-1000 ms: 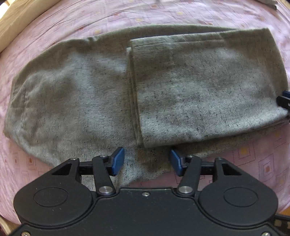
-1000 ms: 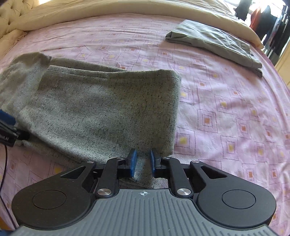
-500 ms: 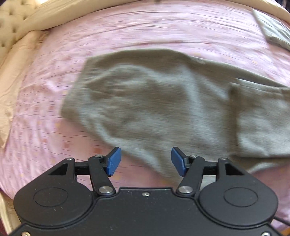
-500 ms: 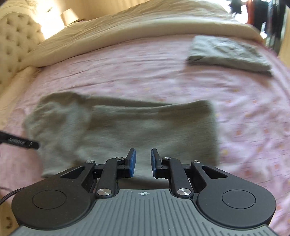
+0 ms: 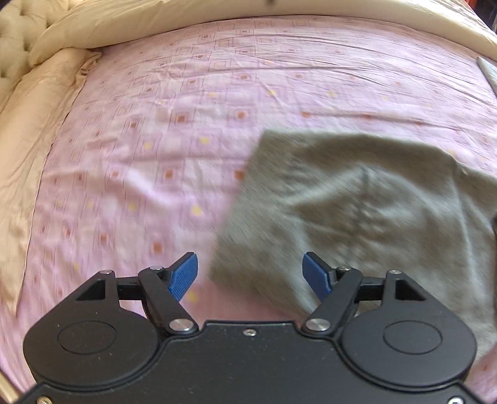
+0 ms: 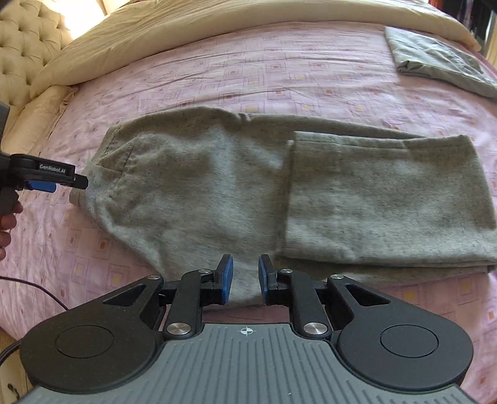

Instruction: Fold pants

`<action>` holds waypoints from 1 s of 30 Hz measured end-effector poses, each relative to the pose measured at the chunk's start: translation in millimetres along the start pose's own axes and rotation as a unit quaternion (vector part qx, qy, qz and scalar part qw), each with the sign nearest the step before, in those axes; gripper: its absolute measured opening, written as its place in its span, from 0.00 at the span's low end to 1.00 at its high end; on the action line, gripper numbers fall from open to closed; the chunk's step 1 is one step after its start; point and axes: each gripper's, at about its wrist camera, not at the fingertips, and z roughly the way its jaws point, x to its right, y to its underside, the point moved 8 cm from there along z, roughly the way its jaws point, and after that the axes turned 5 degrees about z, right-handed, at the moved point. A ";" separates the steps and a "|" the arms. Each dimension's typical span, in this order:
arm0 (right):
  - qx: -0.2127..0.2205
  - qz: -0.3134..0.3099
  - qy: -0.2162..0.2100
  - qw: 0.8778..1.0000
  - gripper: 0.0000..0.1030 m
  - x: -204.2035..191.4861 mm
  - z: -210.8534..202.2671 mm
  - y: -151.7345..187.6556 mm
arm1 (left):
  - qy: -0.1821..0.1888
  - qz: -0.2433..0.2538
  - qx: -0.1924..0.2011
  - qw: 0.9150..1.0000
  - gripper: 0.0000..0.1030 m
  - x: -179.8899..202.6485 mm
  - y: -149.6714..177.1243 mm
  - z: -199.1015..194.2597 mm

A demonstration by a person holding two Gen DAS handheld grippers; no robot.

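I see the grey sweatpants lying flat on the pink patterned bedsheet, closer to the near edge of the bed than to the far one. Their leg end is folded back over the middle, making a doubled panel on the right side of the right wrist view, while the waistband end points toward the tufted headboard.

My left gripper hovers over the waistband corner; its jaws have just been opening and stand wide, with nothing pinched between the blue pads. That view is smeared by blur.

My right gripper hangs above the near edge of the sweatpants, its jaws narrowly parted and holding nothing.

A second folded grey garment rests near the far right corner, beside the cream duvet.
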 end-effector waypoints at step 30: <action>0.023 0.056 0.086 0.995 0.60 -18.9 -7.4 14.8 | 0.177 0.037 -0.005 0.984 0.46 14.1 -36.2 54.0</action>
